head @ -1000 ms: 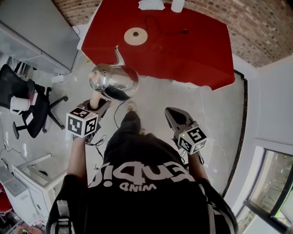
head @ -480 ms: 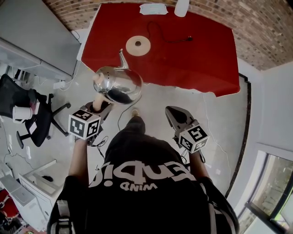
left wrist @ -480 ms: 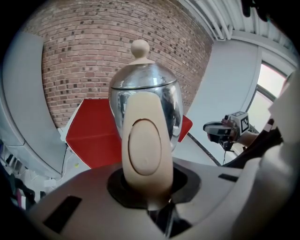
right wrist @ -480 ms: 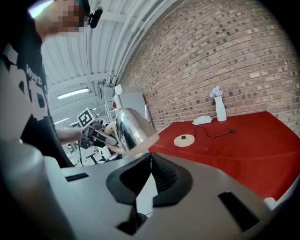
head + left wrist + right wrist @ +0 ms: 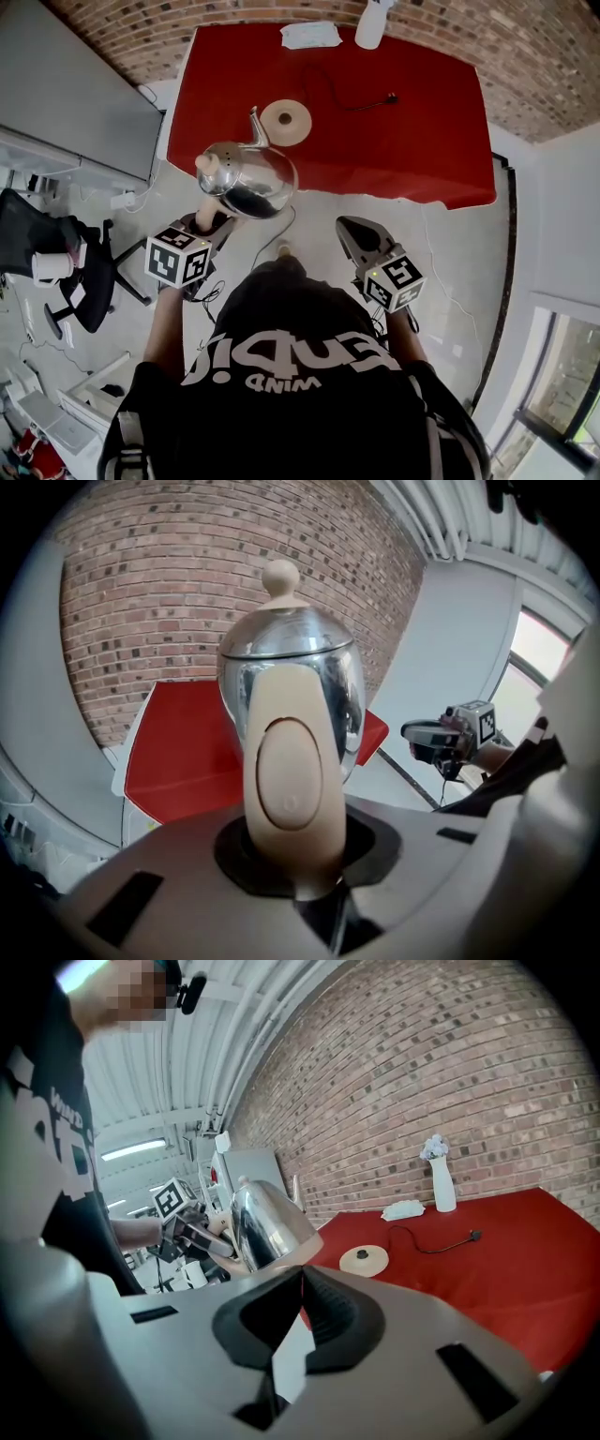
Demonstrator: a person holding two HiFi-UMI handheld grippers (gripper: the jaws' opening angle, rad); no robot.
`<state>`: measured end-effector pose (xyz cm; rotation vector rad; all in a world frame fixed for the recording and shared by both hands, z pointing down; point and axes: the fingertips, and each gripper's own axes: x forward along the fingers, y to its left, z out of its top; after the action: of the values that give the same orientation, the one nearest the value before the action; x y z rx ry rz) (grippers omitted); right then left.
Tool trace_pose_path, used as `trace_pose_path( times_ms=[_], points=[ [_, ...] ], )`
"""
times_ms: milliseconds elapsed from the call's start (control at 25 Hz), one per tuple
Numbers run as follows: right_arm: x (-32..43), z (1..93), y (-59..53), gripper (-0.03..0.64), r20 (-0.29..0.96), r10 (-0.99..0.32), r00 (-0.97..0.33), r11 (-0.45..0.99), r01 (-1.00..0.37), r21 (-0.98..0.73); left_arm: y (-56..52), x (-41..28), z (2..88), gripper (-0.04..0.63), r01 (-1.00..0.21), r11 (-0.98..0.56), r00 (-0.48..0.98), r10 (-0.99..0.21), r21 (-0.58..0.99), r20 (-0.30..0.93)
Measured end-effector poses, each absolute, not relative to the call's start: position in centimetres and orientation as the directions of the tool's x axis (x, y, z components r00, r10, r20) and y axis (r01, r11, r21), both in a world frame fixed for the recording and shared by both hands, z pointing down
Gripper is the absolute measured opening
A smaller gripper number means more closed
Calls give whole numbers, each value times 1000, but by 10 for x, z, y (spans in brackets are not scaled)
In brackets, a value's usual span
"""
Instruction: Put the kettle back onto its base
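Two grippers: left gripper (image 5: 212, 221) clamps kettle (image 5: 247, 176) handle (image 5: 286, 789); right gripper (image 5: 351, 229) closed, empty.
Base (image 5: 286, 120): bare; we hold kettle short of it.

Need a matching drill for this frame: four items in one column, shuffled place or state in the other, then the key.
Column A
1. kettle
2. base
3. right gripper
4. white bottle

Column B
a. standing at the far edge of the red table
b. jaws together, nothing between them
c. lying flat on the table, nothing on it
d. in the air, handle clamped in the left gripper

Pairs: 1-d, 2-c, 3-b, 4-a
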<state>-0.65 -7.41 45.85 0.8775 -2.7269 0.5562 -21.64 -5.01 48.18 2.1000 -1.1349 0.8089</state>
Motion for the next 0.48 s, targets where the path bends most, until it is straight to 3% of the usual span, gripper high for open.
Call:
trace_pose_path(
  times_ms=[480],
  points=[
    [-9, 451, -123, 23, 328, -529, -782, 737, -616, -279, -113, -225, 483, 66, -857, -457, 461, -474, 238, 750]
  ],
)
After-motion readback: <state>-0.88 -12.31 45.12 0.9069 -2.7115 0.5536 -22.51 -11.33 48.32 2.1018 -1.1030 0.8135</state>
